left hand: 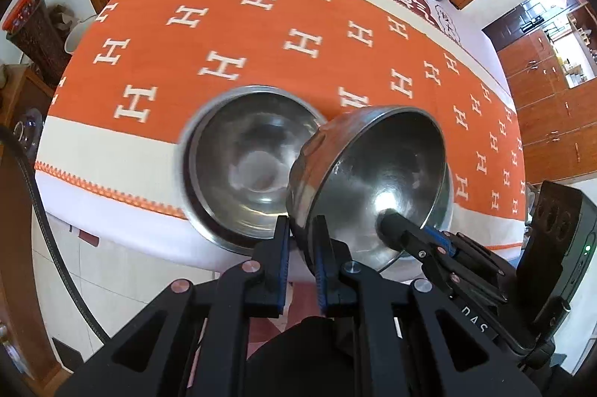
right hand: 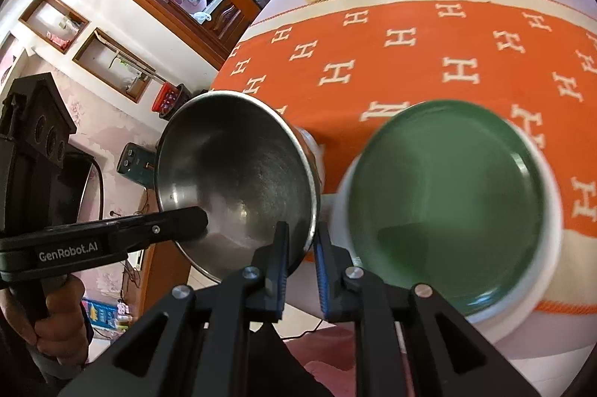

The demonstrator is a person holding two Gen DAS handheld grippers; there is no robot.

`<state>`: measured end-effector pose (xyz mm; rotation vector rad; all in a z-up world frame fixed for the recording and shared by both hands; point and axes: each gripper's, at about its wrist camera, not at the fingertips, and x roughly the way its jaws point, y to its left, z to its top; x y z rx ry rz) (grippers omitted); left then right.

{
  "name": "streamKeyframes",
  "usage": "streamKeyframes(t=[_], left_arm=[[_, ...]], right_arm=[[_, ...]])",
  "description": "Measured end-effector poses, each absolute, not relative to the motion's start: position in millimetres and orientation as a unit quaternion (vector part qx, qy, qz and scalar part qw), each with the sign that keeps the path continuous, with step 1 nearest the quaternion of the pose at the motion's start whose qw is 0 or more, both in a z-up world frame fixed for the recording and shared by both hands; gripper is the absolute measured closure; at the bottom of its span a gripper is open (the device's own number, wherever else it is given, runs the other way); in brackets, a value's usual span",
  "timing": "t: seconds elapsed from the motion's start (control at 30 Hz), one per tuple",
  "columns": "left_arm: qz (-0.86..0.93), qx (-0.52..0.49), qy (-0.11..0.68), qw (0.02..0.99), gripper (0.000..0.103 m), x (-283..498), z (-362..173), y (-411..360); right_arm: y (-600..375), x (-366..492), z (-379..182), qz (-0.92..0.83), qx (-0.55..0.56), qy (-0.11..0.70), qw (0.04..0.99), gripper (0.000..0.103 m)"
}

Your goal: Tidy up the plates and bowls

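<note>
Both grippers share one load: the left gripper has its jaws pinched narrow on the near rim of a tilted steel bowl, and the right gripper pinches the same bowl's rim from the other side, one finger of each reaching inside the bowl. The bowl hangs steeply tipped above the near edge of the tabletop, which is covered with an orange cloth.

Just beside it, a second steel bowl rests on the cloth near the tabletop's edge, and the right wrist view shows a green plate sitting on a white dish at the same edge.

My concern is the thin rim grips. Smooth steel held only at its lip can pivot or slip out, and two hands pulling unevenly could twist it free. If it drops, it may land on the resting bowl or fall past the edge to the floor. Swinging it low could also knock the second bowl, or the green plate, off that edge.
</note>
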<state>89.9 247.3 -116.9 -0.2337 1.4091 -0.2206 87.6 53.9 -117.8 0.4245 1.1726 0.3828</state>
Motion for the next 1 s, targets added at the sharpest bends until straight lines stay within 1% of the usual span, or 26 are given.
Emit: streamKeyframes(t=[0.3, 0.47, 0.7, 0.87, 1.0], left_arm=[[-0.105, -0.126, 0.658, 0.735, 0.093, 109.4, -137.0, 292.3], [-0.111, -0.123, 0.684, 0.71, 0.093, 126.1, -153.0, 296.0], [-0.12, -0.112, 0.694, 0.701, 0.092, 136.1, -159.0, 299.3], [-0.121, -0.111, 0.686, 0.709, 0.09, 136.8, -157.3, 304.9], [-0.123, -0.077, 0.661, 0.736, 0.088, 136.0, -142.0, 301.4]], right_arm=[[95.0, 104.0, -128.5, 0.169, 0.187, 0.564, 0.786, 0.086], [99.9, 114.8, -134.4, 0.156, 0.191, 0.582, 0.775, 0.085], [100.9, 123.1, -136.8, 0.137, 0.199, 0.591, 0.769, 0.079], [99.0, 120.3, -138.3, 0.129, 0.209, 0.592, 0.768, 0.076], [96.4, 116.6, -135.1, 0.121, 0.214, 0.586, 0.772, 0.076]])
